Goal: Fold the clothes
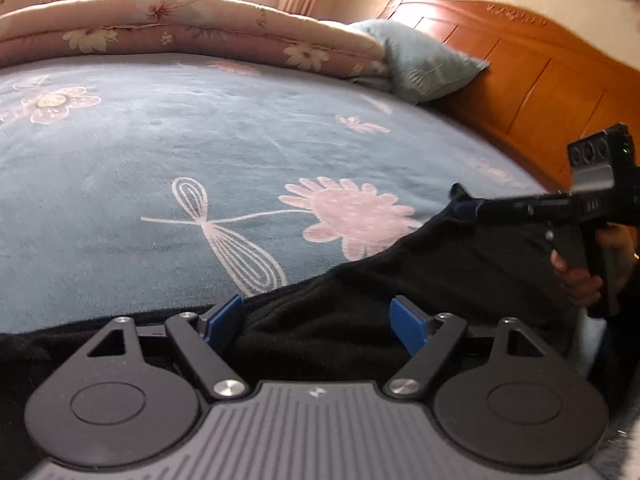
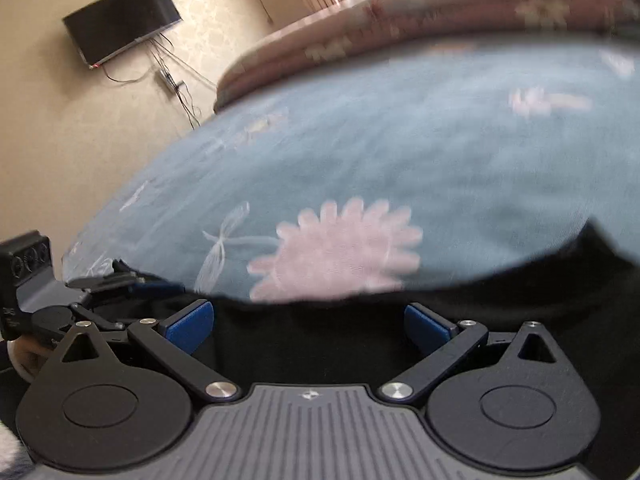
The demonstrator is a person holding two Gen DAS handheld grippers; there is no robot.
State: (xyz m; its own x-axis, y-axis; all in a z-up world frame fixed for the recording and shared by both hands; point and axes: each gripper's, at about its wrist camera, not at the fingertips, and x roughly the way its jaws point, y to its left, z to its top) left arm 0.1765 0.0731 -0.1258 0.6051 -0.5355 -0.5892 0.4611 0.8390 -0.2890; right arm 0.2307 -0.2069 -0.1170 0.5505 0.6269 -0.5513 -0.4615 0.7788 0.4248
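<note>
A black garment (image 1: 420,280) lies along the near edge of the bed, spread on the blue flowered sheet (image 1: 160,140). My left gripper (image 1: 316,324) hovers right over it, blue pads (image 1: 226,322) wide apart, a hump of black cloth between them but not pinched. Off to the right, a hand (image 1: 580,276) holds my right gripper (image 1: 464,200) low over the same garment. In the right wrist view the right gripper (image 2: 308,326) is open too, pads (image 2: 190,326) spread over the black garment (image 2: 312,344). The left gripper (image 2: 120,274) shows at the far left.
A folded pink floral quilt (image 1: 180,28) lies along the far side of the bed, with a blue pillow (image 1: 420,60) against the wooden headboard (image 1: 540,72). A dark television (image 2: 120,24) with dangling cables hangs on the wall beyond the bed's foot.
</note>
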